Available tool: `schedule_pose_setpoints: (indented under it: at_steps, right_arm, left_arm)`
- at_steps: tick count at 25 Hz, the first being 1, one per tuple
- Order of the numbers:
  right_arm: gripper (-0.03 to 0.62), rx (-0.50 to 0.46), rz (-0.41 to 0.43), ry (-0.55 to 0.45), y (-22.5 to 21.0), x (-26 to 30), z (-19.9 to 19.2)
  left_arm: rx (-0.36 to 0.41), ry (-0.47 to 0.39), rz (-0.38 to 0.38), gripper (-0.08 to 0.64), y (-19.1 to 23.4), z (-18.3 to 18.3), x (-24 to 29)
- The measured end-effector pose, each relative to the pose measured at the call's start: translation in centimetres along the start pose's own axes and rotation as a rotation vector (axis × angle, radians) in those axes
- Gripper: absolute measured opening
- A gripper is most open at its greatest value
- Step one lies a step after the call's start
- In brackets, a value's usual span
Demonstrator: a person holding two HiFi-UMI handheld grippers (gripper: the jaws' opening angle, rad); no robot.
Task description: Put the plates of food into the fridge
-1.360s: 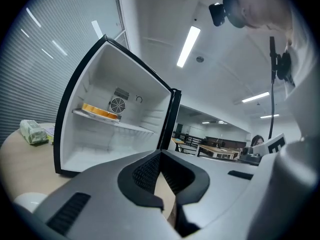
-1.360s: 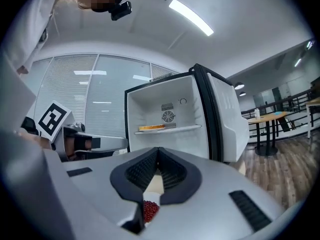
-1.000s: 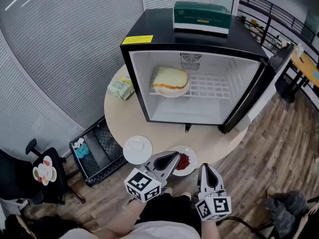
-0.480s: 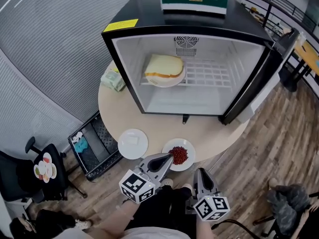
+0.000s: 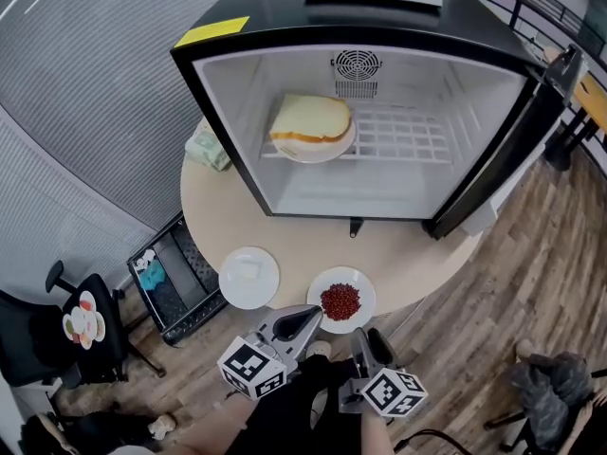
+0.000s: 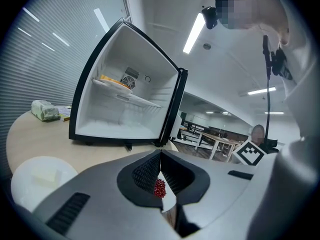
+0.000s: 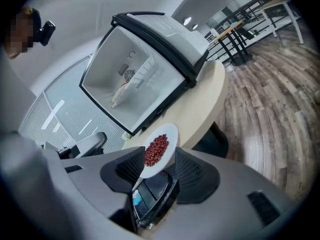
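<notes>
Your right tongs [image 7: 160,160] have just been opening and now stand apart with nothing pressed between the pads. The bean plate [image 5: 366,297] shows in the gap, but it lies just beyond the tips, which are at its near rim. Your left tongs [image 6: 160,153] are closed tip to tip and empty, at that plate's near-left rim; you cannot tell from here whether they touch it. The bean plate sits flat on the counter [image 5: 408,254], close to the near edge. A second plate [image 5: 266,290] with a pale piece on it lies just to its left. Both are outside the fridge [image 5: 285,197], whose door [image 5: 503,159] hangs open. Its shelf [image 5: 403,145] already bears a sandwich plate [image 5: 327,155] on the left half. The risk starts at the rim. If you close on only a thin bite of it, the plate will likely tip as it lifts and the loose beans [image 5: 340,300] will roll off. If you nudge it with the tips instead of straddling it, it may skid into the second plate. With your left tongs shut, nothing steadies the far side. On the way in, a tilted carry could clip the fridge's lower lip or bump the sandwich plate, so aim for the bare right half of the shelf.
</notes>
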State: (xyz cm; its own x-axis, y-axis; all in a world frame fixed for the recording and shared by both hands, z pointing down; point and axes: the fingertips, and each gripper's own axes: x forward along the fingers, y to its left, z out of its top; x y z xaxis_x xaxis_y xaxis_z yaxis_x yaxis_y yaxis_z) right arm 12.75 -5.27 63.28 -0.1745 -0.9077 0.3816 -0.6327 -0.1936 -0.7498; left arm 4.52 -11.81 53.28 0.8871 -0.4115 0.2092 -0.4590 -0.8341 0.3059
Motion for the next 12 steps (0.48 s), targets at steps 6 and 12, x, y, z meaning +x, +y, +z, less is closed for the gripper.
schedule_pose_setpoints:
  at_steps: [6, 12]
  right_arm:
    - [0.169, 0.146, 0.057, 0.039, -0.7, 2.1, -3.1]
    - [0.167, 0.292, 0.118, 0.012, -1.0, 3.5, -3.4]
  left_arm:
    - [-0.017, -0.002, 0.023, 0.005, 0.9, -1.3, -1.0]
    - [-0.026, 0.005, 0.032, 0.005, 1.3, -1.8, -1.3]
